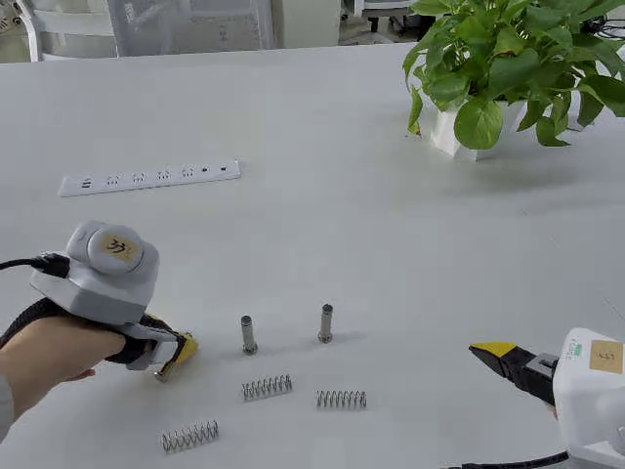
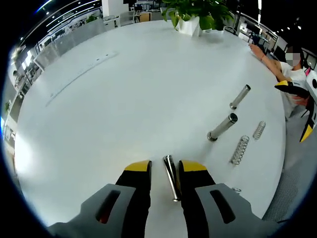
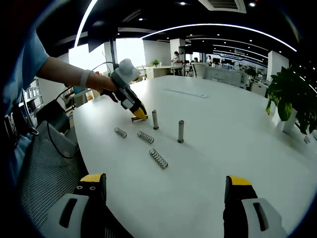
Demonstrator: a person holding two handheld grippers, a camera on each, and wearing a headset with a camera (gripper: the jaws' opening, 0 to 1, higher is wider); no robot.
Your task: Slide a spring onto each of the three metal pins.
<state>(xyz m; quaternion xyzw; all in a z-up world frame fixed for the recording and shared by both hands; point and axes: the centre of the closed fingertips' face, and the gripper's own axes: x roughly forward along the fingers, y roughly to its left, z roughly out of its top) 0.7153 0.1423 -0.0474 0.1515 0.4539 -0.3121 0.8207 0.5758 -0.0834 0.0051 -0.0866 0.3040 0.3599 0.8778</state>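
pin [image 1: 163,372]: mostly hidden by left tool [image 1: 181,352] (grip unclear) | right tool [image 1: 496,352]: body cut off at edge

In the head view the left hand [image 1: 59,354] at eight o'clock holds the left gripper [image 1: 176,354] low, tips aimed toward four o'clock and jaws pinched narrowly on a metal pin [image 2: 171,176], while the right gripper [image 1: 500,355] at four o'clock points toward ten o'clock, jaws spread wide.
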